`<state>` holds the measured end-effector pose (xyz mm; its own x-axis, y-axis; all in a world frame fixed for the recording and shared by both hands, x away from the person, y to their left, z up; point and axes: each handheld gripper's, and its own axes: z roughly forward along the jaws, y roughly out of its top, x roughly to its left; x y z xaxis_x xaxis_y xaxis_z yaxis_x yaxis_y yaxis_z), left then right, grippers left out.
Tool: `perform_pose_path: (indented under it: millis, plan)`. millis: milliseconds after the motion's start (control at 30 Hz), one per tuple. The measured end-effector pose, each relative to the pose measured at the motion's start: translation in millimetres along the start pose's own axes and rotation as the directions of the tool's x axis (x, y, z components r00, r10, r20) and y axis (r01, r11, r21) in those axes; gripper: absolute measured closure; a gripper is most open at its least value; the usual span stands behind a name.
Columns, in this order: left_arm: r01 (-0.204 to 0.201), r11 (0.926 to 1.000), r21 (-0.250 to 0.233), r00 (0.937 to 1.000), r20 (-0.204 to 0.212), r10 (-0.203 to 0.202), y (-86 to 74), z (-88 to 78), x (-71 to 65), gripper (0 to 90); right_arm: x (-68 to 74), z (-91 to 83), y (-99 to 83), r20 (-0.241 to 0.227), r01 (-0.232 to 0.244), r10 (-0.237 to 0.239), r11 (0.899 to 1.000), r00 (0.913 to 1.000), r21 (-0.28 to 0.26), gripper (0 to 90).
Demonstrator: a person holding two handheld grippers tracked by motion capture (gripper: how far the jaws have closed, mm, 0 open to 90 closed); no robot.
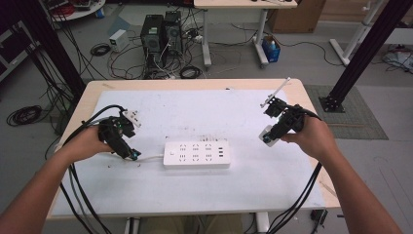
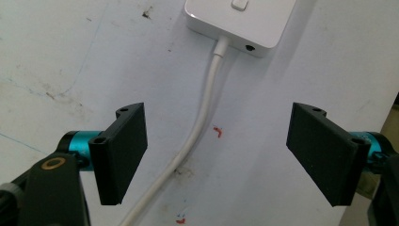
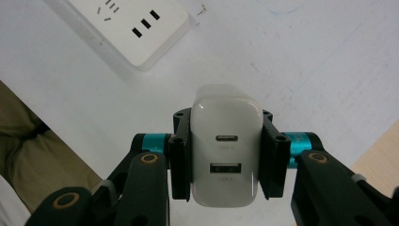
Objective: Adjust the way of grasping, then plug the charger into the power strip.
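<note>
— Cables and computer towers crowded the floor behind the table (image 1: 146, 195); where was the charger (image 3: 226, 162)?

— Right of the power strip (image 1: 197, 155), lifted, clamped by its flat sides in the right hand-held gripper (image 3: 226, 160).

— Handling?

— Probably light, rigid, glossy, so slippery. The left hand-held gripper (image 2: 216, 155) stood wide, empty, over the strip's cord (image 2: 197, 127).

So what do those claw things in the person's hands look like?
Both are black. The left gripper has two flat, square black pads on shiny teal rods, with brass-coloured rings at the joints. The right gripper has the same teal rods and brass rings. Thick black cables trail from each one. The forearms are bare, with no sleeves.
</note>
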<state>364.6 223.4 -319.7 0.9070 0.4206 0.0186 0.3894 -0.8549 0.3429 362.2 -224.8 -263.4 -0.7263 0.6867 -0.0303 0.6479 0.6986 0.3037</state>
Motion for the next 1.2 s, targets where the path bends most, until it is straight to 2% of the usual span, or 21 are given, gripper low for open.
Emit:
perform_pose_path:
  millis: [200, 400, 467, 533, 633, 700, 800, 833, 933, 1000, 1033, 1100, 1167, 1200]
  plan:
    - [0.005, 1.0, -0.007, 1.0, -0.006, -0.005, -0.9, -1.6, -1.3, 21.0, 0.2, -3.5, -2.1, -0.022, -0.006, 0.006, 1.0, 0.9997, -0.015, 62.3]
    - [-0.007, 1.0, 0.005, 0.9999, -0.008, 0.007, -0.3, -1.9, -1.1, 21.0, -0.5, -3.5, -4.6, -0.015, -0.012, 0.012, 1.0, 0.9998, -0.028, 62.1]
    - [-0.007, 1.0, 0.003, 0.9999, -0.011, 0.007, -0.4, -2.2, -0.4, 20.9, -0.2, -4.0, -6.3, -0.021, -0.026, 0.025, 0.999, 0.9995, -0.037, 62.1]
    - [0.004, 1.0, -0.003, 0.9999, -0.014, -0.004, -0.9, -2.5, -0.5, 21.0, -1.6, -3.8, -7.6, -0.024, -0.015, 0.014, 0.999, 0.9996, -0.043, 62.2]
    - [-0.009, 0.9998, 0.015, 0.9998, -0.017, 0.009, -2.0, -2.6, 0.7, 20.9, -1.5, -3.6, -7.2, -0.031, -0.027, 0.026, 0.998, 0.9992, -0.05, 62.1]
    - [0.001, 1.0, 0.006, 0.9999, -0.016, -0.001, -2.9, -0.8, -0.1, 21.0, -2.3, -3.8, -6.3, -0.037, -0.016, 0.014, 0.998, 0.9992, -0.054, 62.2]
    - [-0.014, 0.9999, 0.008, 0.9996, -0.024, 0.015, -4.0, 1.1, -1.7, 21.0, -0.4, -3.5, -4.0, -0.047, 0.002, -0.005, 0.998, 0.9989, -0.06, 62.2]
    - [-0.031, 0.9994, 0.017, 0.9993, -0.022, 0.032, -4.2, 0.8, -1.3, 21.0, 0.5, -3.2, -2.9, -0.051, 0.008, -0.011, 0.998, 0.9987, -0.062, 62.2]
    - [-0.021, 0.9998, 0.008, 0.9994, -0.026, 0.021, -5.5, 1.7, -2.6, 21.0, 1.9, -3.2, -0.8, -0.055, 0.012, -0.016, 0.998, 0.9983, -0.065, 62.2]
    - [-0.011, 0.9999, 0.002, 0.9996, -0.025, 0.011, -7.3, 3.7, -3.8, 21.0, 2.7, -3.3, 2.5, -0.049, 0.043, -0.047, 0.997, 0.9977, -0.066, 62.2]
    - [-0.02, 0.9997, 0.01, 0.9995, -0.024, 0.021, -7.8, 3.7, -3.2, 21.0, 3.5, -3.5, 3.1, -0.033, 0.064, -0.066, 0.995, 0.9973, -0.071, 62.2]
    - [-0.02, 0.9998, 0.011, 0.9995, -0.023, 0.02, -8.6, 5.5, -3.2, 20.9, 6.6, -3.5, 5.0, -0.035, 0.086, -0.089, 0.994, 0.9954, -0.067, 62.2]
    - [-0.015, 0.9999, 0.005, 0.9998, -0.016, 0.015, -9.2, 8.4, -3.8, 21.0, 10.8, -2.6, 7.6, -0.02, 0.137, -0.138, 0.989, 0.9902, -0.055, 62.2]
    - [-0.026, 0.9996, 0.013, 0.9996, -0.014, 0.026, -9.2, 8.8, -2.8, 21.0, 13.7, -1.4, 9.3, -0.007, 0.168, -0.169, 0.984, 0.9856, -0.049, 62.2]
